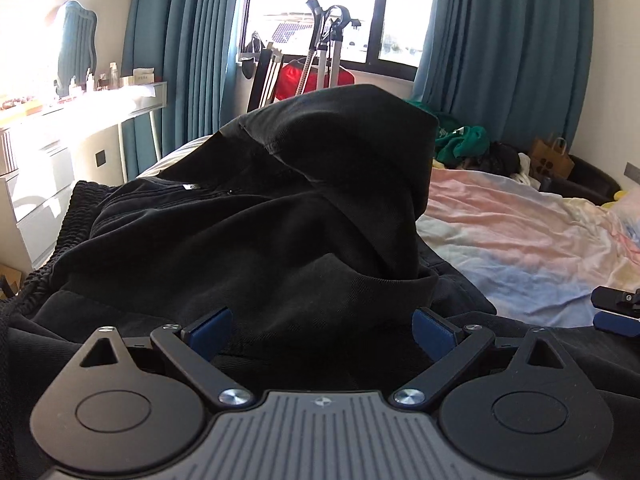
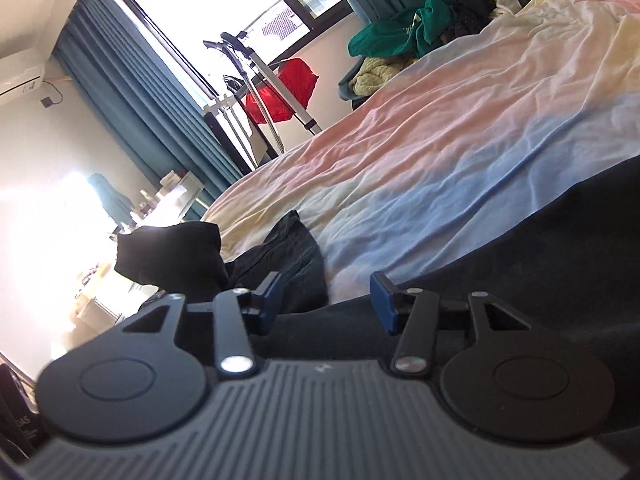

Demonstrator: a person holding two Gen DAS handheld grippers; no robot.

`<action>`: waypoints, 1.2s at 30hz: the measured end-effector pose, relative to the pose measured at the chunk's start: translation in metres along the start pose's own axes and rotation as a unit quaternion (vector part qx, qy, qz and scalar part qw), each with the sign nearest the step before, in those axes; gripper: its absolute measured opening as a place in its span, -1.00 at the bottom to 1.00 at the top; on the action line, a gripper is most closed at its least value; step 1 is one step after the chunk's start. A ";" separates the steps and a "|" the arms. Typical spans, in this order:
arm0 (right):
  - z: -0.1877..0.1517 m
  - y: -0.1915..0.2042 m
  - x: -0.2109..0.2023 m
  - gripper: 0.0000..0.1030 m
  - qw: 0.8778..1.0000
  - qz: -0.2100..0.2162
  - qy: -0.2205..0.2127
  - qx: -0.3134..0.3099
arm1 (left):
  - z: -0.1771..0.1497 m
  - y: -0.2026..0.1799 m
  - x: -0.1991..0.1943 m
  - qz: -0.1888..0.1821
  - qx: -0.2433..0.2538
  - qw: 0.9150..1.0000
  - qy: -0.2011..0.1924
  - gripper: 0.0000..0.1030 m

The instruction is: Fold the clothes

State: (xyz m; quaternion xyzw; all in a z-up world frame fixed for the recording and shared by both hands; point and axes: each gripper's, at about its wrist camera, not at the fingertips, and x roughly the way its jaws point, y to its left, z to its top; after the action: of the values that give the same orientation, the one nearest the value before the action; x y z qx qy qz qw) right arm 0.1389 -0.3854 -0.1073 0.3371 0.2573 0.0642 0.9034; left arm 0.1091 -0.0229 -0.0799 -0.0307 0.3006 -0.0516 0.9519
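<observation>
The black hoodie (image 1: pixel 248 216) lies heaped on the bed (image 1: pixel 520 232), hood standing up, likely mid-fold. The left gripper (image 1: pixel 322 330) hovers over it, jaws wide and empty; the right gripper (image 2: pixel 326 302), half-parted, pinches nothing, apparently ready to grab an edge.

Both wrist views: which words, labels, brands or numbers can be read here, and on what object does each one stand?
"DAS": the only readable letters, pale on a dark object at the lower left edge of the right wrist view; the start is cut off.
White print on the green garment: too blurred to read.
Dark round marks on the brown paper bag: a pattern, not letters.
Bottles and boxes on the white vanity table: labels too small to read.
</observation>
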 end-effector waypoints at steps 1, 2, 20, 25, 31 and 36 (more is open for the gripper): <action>-0.006 -0.001 0.012 -0.39 1.000 0.002 0.014 0.017 | -0.003 0.003 0.007 0.003 -0.001 1.000 0.006 0.89; -0.012 -0.002 0.025 -0.61 0.999 0.003 0.027 0.035 | -0.005 0.007 0.014 0.005 0.000 1.000 0.010 0.89; -0.030 0.006 0.112 -0.55 0.980 -0.011 0.102 0.170 | -0.012 0.033 0.045 -0.003 -0.031 0.999 0.032 0.94; -0.027 0.017 0.115 0.25 0.970 -0.006 0.081 0.228 | -0.009 0.043 0.047 -0.016 -0.057 0.998 0.031 0.94; -0.026 0.025 0.140 0.19 0.970 -0.021 0.060 0.237 | -0.012 0.045 0.042 -0.026 -0.067 0.997 0.028 0.94; -0.005 0.037 0.152 -0.83 0.973 -0.072 0.050 0.213 | -0.015 0.049 0.037 -0.039 -0.085 0.995 0.022 0.94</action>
State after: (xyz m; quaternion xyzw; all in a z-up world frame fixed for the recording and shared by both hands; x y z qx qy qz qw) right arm 0.2691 -0.3099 -0.1512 0.4986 0.3334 -0.0406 0.7991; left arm 0.1343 0.0206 -0.1176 -0.1218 0.3234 -0.0641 0.9362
